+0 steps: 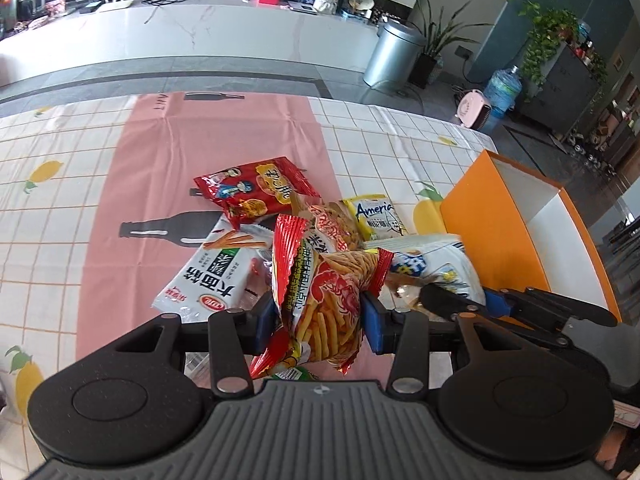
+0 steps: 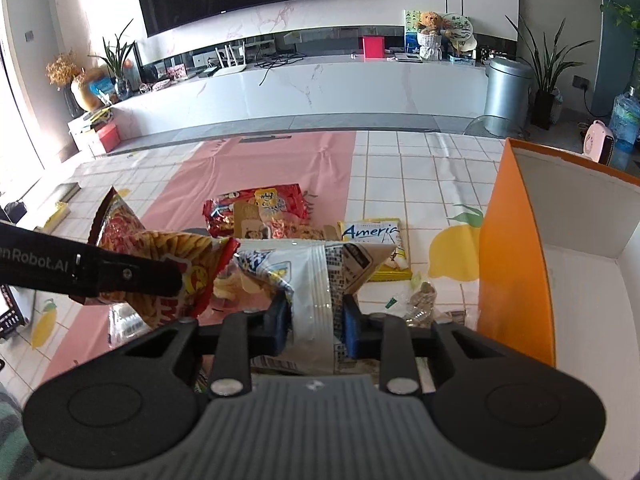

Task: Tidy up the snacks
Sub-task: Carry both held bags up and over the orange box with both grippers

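two bags are in the grip at once. the left claw (image 1: 320, 320) pinches the red-and-orange fries bag (image 1: 332, 300) across its middle, blue pads pressing in from both sides so the foil puckers between them. the right claw (image 2: 314, 324) is clamped on the white-and-blue chip bag (image 2: 316, 280), biting a flat pleated stretch of the pack while its puffed end bulges off to the left.

judging by the crinkle, both bags are light, air-filled and soft, with slick film that could slide under a loose pinch, and brittle contents that a hard squeeze would likely crush. the flat seam or a crimped end looks the safer hold; the left claw's mid-body grip sits right over the sticks, so it wants gentleness.

both bags hang just over the heap on the table (image 1: 60, 208): a red cartoon packet (image 1: 252, 192), a white noodle-snack pack (image 1: 212, 280) and a yellow sachet (image 1: 378, 216) lie there, overlapping or close beside one another. the orange box (image 2: 516, 264) with white inside stands just right of the pile, open and, as far as it shows, with nothing in it.

hard to say whether either bag is fully clear of the heap, since the claw bodies cover what is beneath. a small clear wrapper (image 2: 420, 304) by the box is too blurred to name, and the box's near end is cut off.
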Motion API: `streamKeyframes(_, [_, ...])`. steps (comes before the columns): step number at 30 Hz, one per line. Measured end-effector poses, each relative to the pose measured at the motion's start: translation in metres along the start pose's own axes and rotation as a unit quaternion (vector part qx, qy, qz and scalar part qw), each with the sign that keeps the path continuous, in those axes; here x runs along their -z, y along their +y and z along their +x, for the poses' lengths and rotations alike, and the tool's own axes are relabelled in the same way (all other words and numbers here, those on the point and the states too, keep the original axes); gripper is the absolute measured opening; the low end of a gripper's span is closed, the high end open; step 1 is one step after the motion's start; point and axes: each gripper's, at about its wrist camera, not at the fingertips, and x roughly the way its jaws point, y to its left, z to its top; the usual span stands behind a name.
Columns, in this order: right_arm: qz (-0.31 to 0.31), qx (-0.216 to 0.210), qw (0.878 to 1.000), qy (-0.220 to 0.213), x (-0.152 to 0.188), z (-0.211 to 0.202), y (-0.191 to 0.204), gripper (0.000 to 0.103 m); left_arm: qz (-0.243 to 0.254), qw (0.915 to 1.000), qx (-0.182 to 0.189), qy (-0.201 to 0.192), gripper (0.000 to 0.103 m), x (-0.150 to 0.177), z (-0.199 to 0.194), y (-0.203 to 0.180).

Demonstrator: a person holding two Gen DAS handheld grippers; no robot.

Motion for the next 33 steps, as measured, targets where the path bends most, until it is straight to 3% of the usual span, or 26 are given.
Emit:
streamKeyframes(7, [0.031,-0.019,0.999,-0.024,-0.008,-0.043,-0.014,0.022,-0.003,0.9998,-0.013,-0.013,0.05,0.006,-0.027,-0.012])
streamKeyframes(14, [0.076,-0.033,0.996,-0.043,-0.014,-0.09,-0.044,0.022,0.034,0.9989,-0.005,-0.031,0.05,0.005,-0.051,-0.052])
streamKeyframes(21, [0.099,-0.014,0.994,-0.041,-0.019,-0.14,-0.09,0.022,0.075,0.9956,0.045,-0.032,0.05,0.0,-0.059,-0.106])
streamKeyframes(27, [0.099,0.017,0.995,-0.005,-0.018,-0.172,-0.142,0.023,0.153,0.9839,0.092,-0.01,0.05,-0.001,-0.041,-0.168])
streamKeyframes(33, [0.101,0.046,0.993,0.05,-0.007,-0.173,-0.186,0.023,0.237,0.9643,0.114,0.033,0.05,-0.002,-0.011,-0.221])
